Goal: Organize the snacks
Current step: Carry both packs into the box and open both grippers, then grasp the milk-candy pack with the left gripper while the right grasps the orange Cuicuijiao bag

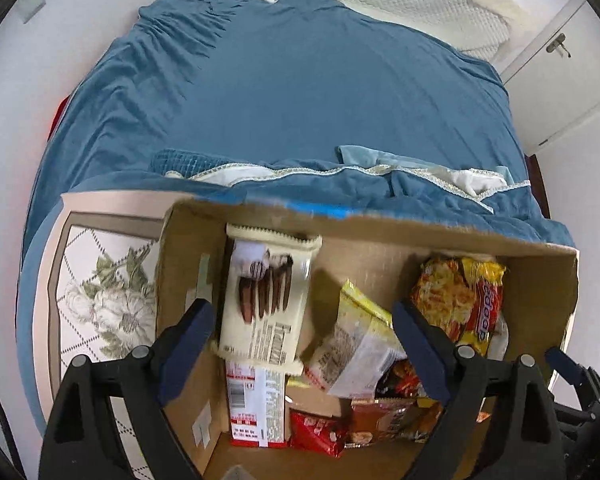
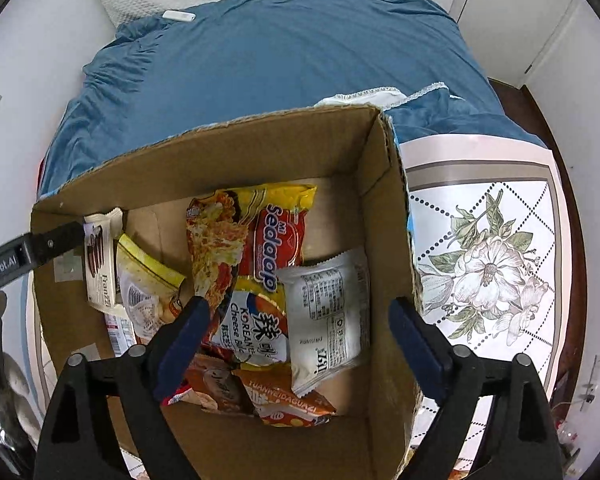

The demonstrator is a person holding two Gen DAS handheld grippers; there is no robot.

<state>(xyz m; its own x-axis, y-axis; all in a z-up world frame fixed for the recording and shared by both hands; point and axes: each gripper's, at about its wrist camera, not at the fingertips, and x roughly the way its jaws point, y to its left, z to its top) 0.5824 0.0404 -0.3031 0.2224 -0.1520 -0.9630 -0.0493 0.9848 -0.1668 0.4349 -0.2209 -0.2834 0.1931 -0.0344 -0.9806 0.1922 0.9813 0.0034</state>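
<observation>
Box (image 2: 260, 152) walls hem the packets (image 2: 260, 280); its top stands open.

An open brown cardboard box (image 2: 260, 152) holds the snacks, its top edge rough and torn. At one end a cream wafer packet (image 1: 266, 292) printed with dark chocolate biscuits leans upright against the wall, a white-and-red packet (image 1: 256, 408) below it. Beside these lies a yellow-edged pouch (image 1: 360, 340), tilted. A yellow-and-red Sedaap noodle packet (image 2: 256, 236) lies near the middle, overlapping a Korean cheese noodle pack (image 2: 256, 328). A white sachet (image 2: 328, 316) rests just beside them, back side up. An orange packet (image 2: 288, 404) lies nearest the camera.
</observation>
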